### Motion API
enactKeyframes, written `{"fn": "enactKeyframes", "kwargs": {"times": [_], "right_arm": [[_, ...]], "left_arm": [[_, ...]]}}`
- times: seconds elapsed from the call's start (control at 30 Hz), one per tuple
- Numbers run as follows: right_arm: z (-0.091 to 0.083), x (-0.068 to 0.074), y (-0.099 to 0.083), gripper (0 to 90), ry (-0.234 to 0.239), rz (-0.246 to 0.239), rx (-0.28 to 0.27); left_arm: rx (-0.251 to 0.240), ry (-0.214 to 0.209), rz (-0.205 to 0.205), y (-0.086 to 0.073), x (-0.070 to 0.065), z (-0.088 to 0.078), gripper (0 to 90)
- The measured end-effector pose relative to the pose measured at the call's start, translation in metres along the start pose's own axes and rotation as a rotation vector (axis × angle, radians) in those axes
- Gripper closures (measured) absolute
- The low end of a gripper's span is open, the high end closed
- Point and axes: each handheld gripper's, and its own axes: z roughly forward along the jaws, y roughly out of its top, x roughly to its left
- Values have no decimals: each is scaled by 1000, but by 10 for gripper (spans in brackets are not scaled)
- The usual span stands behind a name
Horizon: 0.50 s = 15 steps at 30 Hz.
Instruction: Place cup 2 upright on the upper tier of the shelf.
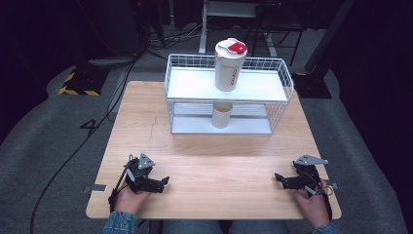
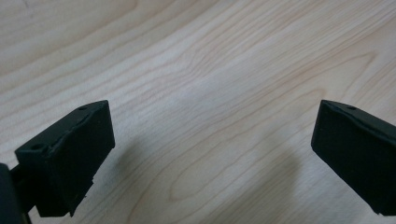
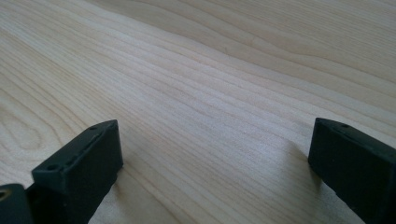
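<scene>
Two handheld grippers rest low at the near edge of a pale wooden table (image 1: 209, 165), one in each of a person's hands: the left gripper (image 1: 164, 181) near the left corner, the right gripper (image 1: 278, 177) near the right corner. Both have their jaws spread wide with nothing between them, only bare wood grain beneath. Well apart from them, at the far side, stands a white wire shelf rack (image 1: 282, 92). A tall white tumbler (image 1: 229, 66) with a red-and-white lid stands upright on its upper shelf; a small cream cup (image 1: 222, 115) stands on the lower level, directly below. Reaching in could go wrong: the tall tumbler looks likely to topple if a jaw clips its side, and the rack's wire rim could catch a gripper. Around the table lie grey carpet, trailing black cables and dark surroundings.
</scene>
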Motion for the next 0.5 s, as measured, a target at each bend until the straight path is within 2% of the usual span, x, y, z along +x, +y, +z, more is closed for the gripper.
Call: {"fn": "enactKeyframes", "kwargs": {"times": [0.1,0.33,0.5], "right_arm": [[0,0,0,31,0,0,0],[0,0,0,31,0,0,0],[0,0,0,30,-1,0,1]], "left_arm": [[-14,16,10,-3,1,3,0],[-23,40,-26,-3,3,4,3],[-23,41,-26,-3,3,4,3]]}}
